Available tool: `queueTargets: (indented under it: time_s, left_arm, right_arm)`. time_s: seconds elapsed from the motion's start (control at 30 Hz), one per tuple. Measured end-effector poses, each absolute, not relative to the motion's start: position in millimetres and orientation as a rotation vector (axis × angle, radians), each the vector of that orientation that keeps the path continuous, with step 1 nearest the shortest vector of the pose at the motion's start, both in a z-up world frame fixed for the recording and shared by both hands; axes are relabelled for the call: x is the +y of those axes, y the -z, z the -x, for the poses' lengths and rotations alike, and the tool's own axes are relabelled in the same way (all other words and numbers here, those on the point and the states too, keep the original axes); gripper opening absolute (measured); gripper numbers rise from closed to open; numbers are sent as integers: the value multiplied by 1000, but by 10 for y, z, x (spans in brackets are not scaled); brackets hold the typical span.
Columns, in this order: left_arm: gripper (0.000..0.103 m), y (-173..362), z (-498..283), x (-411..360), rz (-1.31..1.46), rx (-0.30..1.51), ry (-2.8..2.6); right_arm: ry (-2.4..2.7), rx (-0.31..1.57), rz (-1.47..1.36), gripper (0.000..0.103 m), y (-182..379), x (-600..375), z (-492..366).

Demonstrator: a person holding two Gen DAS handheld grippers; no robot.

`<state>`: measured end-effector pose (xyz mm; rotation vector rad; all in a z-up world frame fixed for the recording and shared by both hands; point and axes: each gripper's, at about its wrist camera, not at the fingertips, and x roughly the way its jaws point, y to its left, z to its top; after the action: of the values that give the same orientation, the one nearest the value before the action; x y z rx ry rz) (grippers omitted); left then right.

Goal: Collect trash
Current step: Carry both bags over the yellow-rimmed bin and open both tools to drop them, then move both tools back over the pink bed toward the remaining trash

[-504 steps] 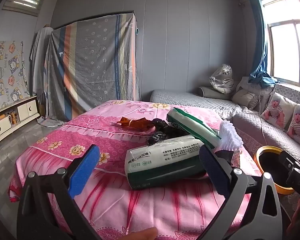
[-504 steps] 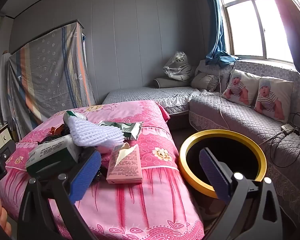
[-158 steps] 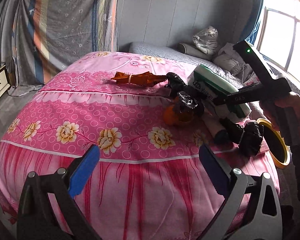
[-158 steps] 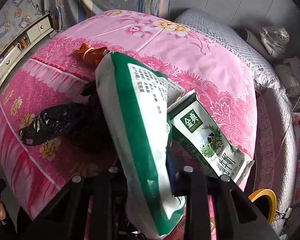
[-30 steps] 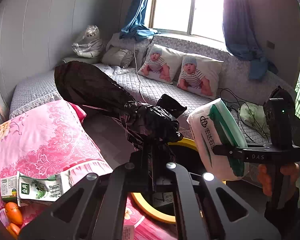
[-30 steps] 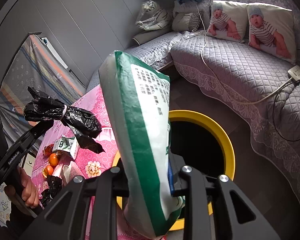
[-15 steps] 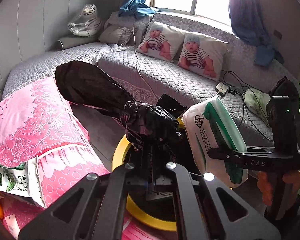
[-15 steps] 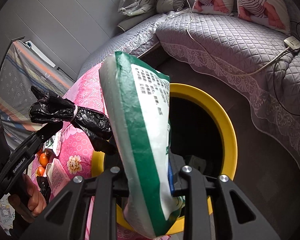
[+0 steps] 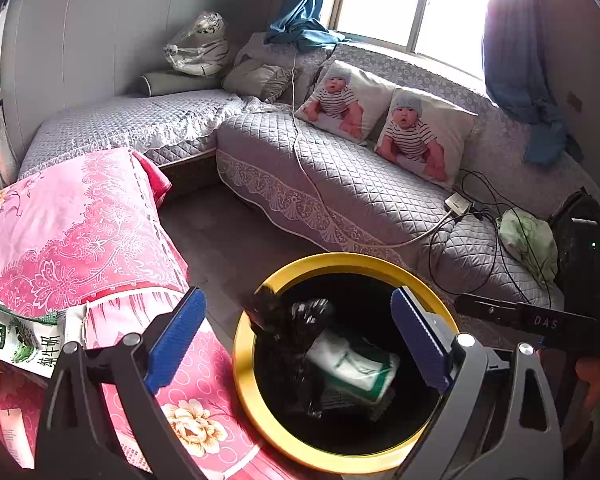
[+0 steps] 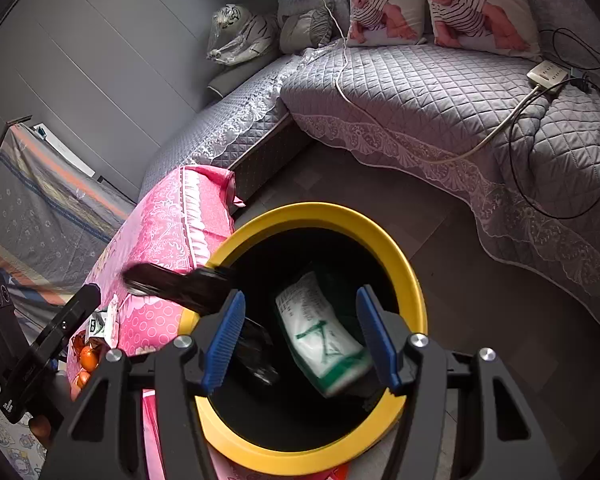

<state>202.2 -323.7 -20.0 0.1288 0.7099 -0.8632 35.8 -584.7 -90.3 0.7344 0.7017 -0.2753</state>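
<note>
A black bin with a yellow rim [image 9: 240, 364] stands on the floor beside the pink bed. My left gripper [image 9: 296, 338] hangs over it, its jaws opening with nothing between them. The black plastic bag [image 9: 288, 320] is a blur at the bin's mouth, clear of the pads. My right gripper [image 10: 300, 334] is also over the bin [image 10: 414, 284], its jaws opening. The green-and-white packet [image 10: 320, 328] lies loose in the bin below them, also seen as packet [image 9: 352, 364]. In the right wrist view the bag [image 10: 172, 280] streaks across the rim.
A green milk carton [image 9: 24, 340] and oranges [image 10: 88, 356] lie on the pink bedspread [image 9: 80, 232] left of the bin. A grey quilted sofa [image 9: 340, 184] with cables, a power strip [image 10: 548, 74] and baby-print pillows runs behind. Bare floor lies between bed and sofa.
Both grippers have gone from shut to open. The black bag has left the left gripper and the packet has left the right one; both have dropped to the bin.
</note>
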Motion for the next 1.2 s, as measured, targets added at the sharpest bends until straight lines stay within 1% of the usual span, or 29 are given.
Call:
queueTargets:
  time_s: [0.27,0.53,0.73,0.9,1.03,1.2]
  left_arm:
    - [93,21,-1953,-2965,-51,679,831]
    - [94,-308,-1835,-2422,24,629,842]
    - [94,-356,-1782,-1577,56,590,779]
    - [94,-141,-1746,-633,69,612,631]
    - [95,43,-1664,174,167,632,515]
    - [95,258,-1537,800,288,645,440]
  right_arm:
    - [297,658,-731,56,784,-5853,-186]
    - [241,669,-687,56,713,-5601,-300]
    - [136,719,-559,56,630,-5139,-545]
    - [26,773,-317,56,518,-4516,-863]
    - [-99,804,-89,56,430,-3846,-1179]
    - [-253,827,101,55,286,-3127,-1655]
